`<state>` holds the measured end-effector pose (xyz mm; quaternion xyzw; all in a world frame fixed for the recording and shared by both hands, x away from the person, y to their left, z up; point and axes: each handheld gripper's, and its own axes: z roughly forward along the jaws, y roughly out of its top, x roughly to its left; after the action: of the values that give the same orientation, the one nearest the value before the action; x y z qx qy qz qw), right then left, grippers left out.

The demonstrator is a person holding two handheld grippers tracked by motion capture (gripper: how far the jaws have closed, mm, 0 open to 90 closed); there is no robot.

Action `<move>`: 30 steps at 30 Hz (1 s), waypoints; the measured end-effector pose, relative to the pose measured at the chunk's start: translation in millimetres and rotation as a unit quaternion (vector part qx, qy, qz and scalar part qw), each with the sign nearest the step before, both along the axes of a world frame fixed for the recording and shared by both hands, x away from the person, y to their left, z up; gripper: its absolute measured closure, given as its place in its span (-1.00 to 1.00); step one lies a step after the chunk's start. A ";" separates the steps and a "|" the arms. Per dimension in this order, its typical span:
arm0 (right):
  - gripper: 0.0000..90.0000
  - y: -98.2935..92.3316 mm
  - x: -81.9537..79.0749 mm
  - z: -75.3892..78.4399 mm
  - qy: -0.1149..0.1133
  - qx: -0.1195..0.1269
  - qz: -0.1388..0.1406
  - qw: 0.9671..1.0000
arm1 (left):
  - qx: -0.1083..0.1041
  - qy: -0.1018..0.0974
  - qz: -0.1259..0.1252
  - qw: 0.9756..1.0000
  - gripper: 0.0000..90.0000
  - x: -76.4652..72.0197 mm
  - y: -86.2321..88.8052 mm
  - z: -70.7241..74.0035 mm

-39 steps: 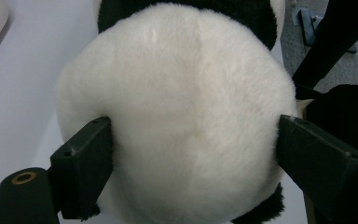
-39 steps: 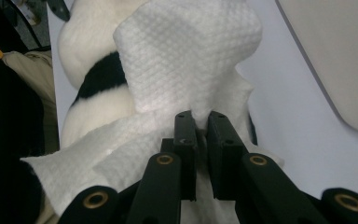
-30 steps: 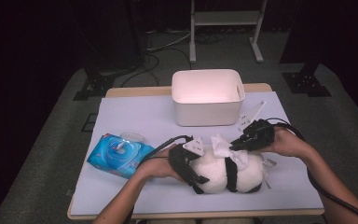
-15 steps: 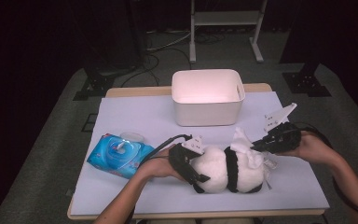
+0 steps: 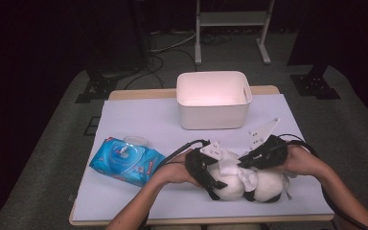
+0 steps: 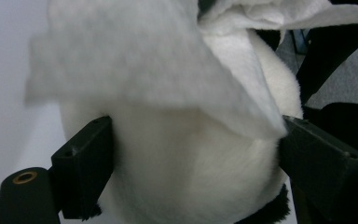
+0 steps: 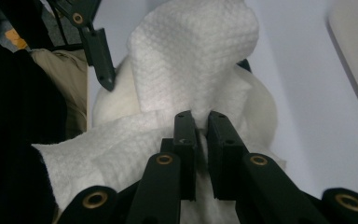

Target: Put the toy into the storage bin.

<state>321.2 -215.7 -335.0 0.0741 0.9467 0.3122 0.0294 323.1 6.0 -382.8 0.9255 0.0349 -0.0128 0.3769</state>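
A white and black plush toy lies near the table's front edge. My left gripper is clamped across its white body, one jaw on each side. My right gripper comes in from the right and is shut on a white wipe. In the right gripper view the jaws pinch the textured wipe, which is draped over the plush. In the left gripper view the wipe hangs over the top of the toy.
A blue pack of wet wipes lies to the left on the pale mat. A white open bin stands at the back middle. Cables trail from both grippers toward the front edge.
My right gripper swung out to the right, then came back left and down onto the plush with the wipe. The left gripper and the toy stayed put.
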 end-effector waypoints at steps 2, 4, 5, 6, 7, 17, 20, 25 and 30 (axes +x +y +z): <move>0.81 0.2 1.1 -0.7 0.005 0.005 0.000 1.000 | -0.002 -0.005 -0.002 1.000 -0.72 -0.3 3.7 0.0; 0.82 -2.9 1.0 -0.3 0.006 0.003 -0.003 1.000 | -0.002 -0.008 -0.004 1.000 -0.73 -0.2 5.4 0.3; 0.81 -4.9 0.2 0.2 0.006 0.001 -0.005 1.000 | -0.008 -0.009 -0.005 1.000 -0.74 0.6 9.3 1.3; 0.81 -7.3 -0.7 0.7 0.003 -0.001 -0.006 1.000 | -0.009 -0.011 -0.005 1.000 -0.74 1.0 11.1 1.8; 0.81 -9.2 -1.6 1.0 0.002 -0.002 -0.006 1.000 | -0.008 -0.013 -0.004 1.000 -0.74 1.2 14.5 2.5; 0.81 -3.6 -16.4 4.7 -0.009 -0.004 0.003 1.000 | -0.024 -0.001 -0.003 1.000 -0.72 4.1 25.6 -9.7; 0.80 11.4 -16.4 2.6 -0.009 -0.011 0.018 1.000 | -0.025 0.005 -0.004 1.000 -0.70 5.4 24.8 -11.4; 0.81 37.6 -13.9 2.5 -0.008 -0.014 0.043 0.999 | -0.031 0.005 -0.004 0.999 -0.70 4.2 23.4 -10.7; 0.81 61.5 -11.2 -0.5 -0.009 -0.023 0.062 0.998 | -0.033 0.004 -0.005 0.999 -0.70 3.3 22.7 -10.5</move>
<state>310.0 -154.3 -335.5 0.0118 0.9560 0.2925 0.0202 326.4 28.7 -393.3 0.9128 0.0309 -0.0195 0.4068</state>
